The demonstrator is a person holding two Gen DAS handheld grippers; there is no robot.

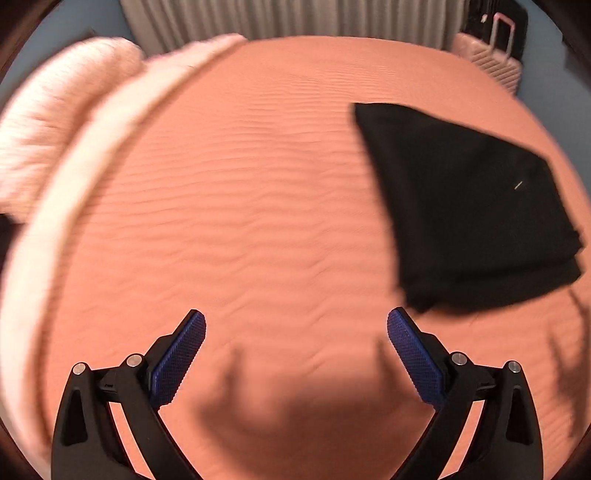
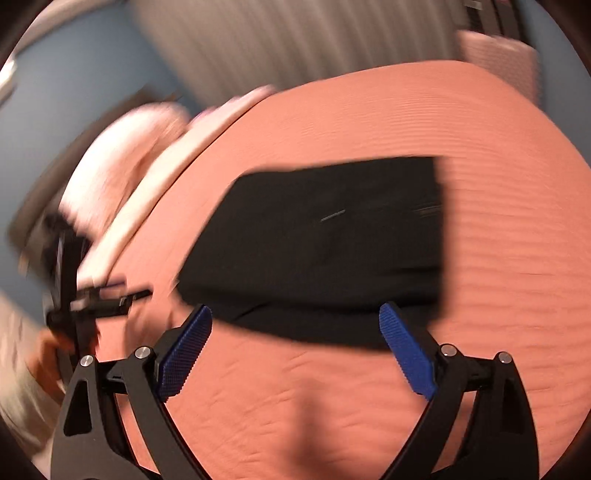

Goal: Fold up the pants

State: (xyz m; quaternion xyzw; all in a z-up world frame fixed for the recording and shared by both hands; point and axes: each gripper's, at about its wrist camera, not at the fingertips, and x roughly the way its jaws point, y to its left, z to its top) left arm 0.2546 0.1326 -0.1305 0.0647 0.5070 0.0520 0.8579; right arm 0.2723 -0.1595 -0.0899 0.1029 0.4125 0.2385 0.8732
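The black pants point(image 1: 469, 210) lie folded into a compact rectangle on the salmon bedspread point(image 1: 240, 206), at the right of the left wrist view. My left gripper point(image 1: 295, 332) is open and empty above the bedspread, left of the pants. In the right wrist view the folded pants point(image 2: 325, 251) lie just beyond my right gripper point(image 2: 295, 325), which is open and empty. The left gripper point(image 2: 85, 295) shows blurred at the left edge of that view.
Pale pink pillows point(image 1: 62, 122) and a folded-back sheet lie along the left side of the bed. A pink suitcase point(image 1: 495, 59) stands past the far right corner. Grey curtains point(image 1: 288, 18) hang behind the bed.
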